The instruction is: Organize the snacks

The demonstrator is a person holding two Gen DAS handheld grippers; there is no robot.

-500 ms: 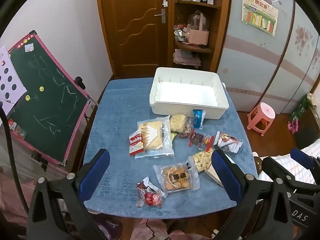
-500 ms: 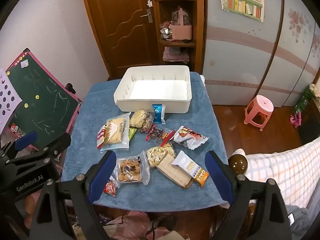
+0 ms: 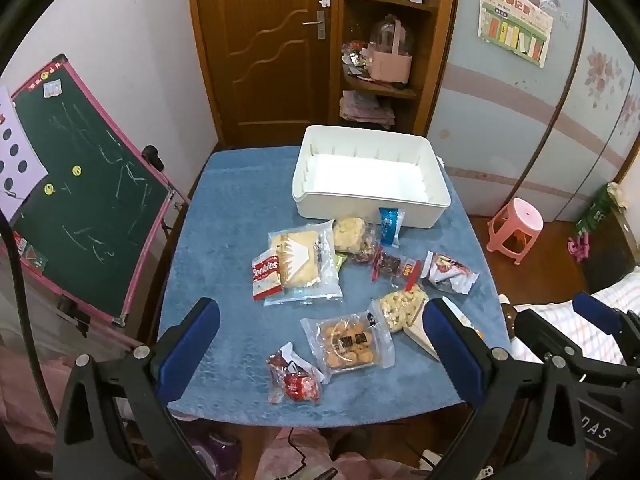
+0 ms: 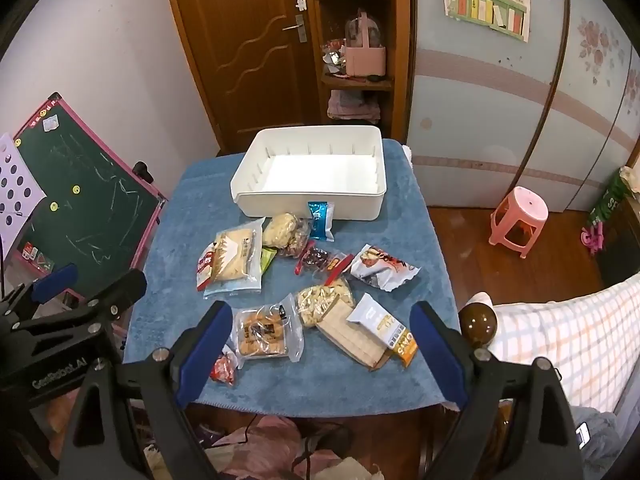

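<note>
Nothing moved since the earlier frame; both tongs held steady.

Left wrist view: left gripper [image 3: 320, 344] spread wide, holding nothing, above the table's [image 3: 224, 216] near edge. Between its fingers: cookie pack [image 3: 347, 343], red candy [image 3: 294, 380]. Farther ahead: white bin [image 3: 370, 204].

Right wrist view: right gripper [image 4: 322, 344] spread wide, holding nothing. Between its fingers: cookie pack [image 4: 264, 334], cracker box [image 4: 352, 340]. Beyond: white bin [image 4: 308, 202].

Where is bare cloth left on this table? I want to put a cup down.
The left strip of blue cloth, between the chalkboard side and the white bin, is bare. The middle and near right, below the bin, are crowded with snack packets.
</note>
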